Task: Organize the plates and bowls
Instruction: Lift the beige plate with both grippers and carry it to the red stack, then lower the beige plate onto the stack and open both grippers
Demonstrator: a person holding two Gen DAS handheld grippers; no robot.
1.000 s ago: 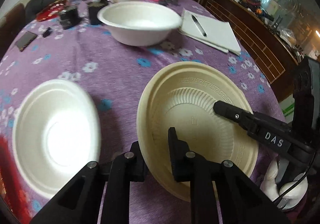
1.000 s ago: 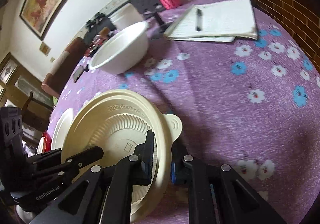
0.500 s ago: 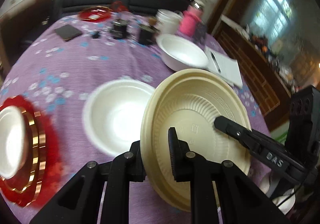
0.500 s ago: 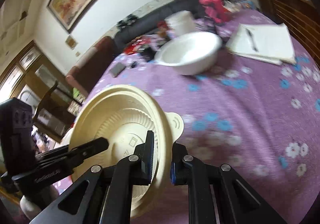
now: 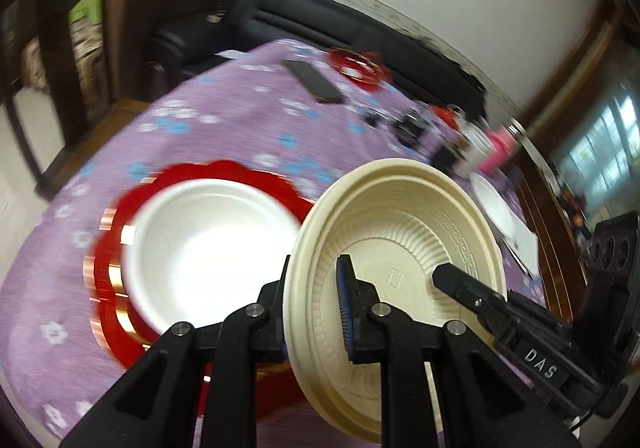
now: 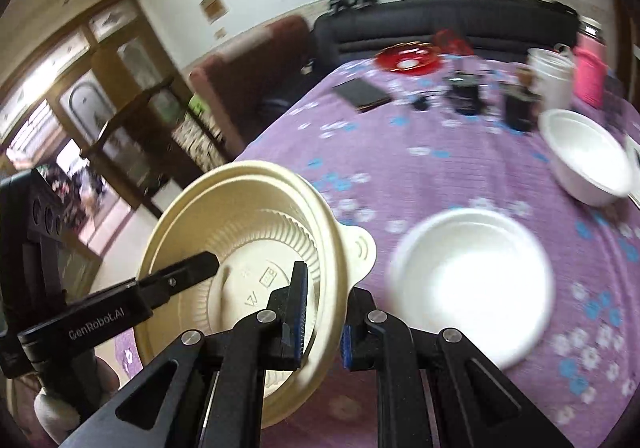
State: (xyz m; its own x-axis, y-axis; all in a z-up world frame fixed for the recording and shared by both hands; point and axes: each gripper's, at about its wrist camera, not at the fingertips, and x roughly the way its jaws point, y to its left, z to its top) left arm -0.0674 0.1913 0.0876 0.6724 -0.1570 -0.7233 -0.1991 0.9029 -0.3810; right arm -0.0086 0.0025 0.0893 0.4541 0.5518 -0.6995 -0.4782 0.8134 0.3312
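Observation:
Both grippers hold one cream ribbed plastic bowl [image 5: 404, 244] in the air above the purple flowered tablecloth. My left gripper [image 5: 312, 312] is shut on its left rim; my right gripper [image 6: 322, 312] is shut on its opposite rim, next to the bowl's tab [image 6: 360, 248]. The bowl also shows in the right wrist view [image 6: 240, 232]. To its left, a white bowl [image 5: 208, 244] sits on a red and gold plate [image 5: 116, 264]. A second white bowl [image 6: 472, 280] lies on the cloth to the right, a deeper third [image 6: 584, 160] farther off.
At the far side of the table lie a dark phone [image 6: 362, 94], a small red plate [image 6: 408, 60], black items [image 6: 464, 96], a white tub [image 6: 550, 76], a pink bottle [image 6: 590, 68]. A black sofa [image 6: 440, 24] and a wooden chair [image 5: 60, 48] stand beyond.
Both grippers have carried the cream bowl up off the table and leftward. The red plate with its white bowl has come into view beside it; the notebook has slid out of view.

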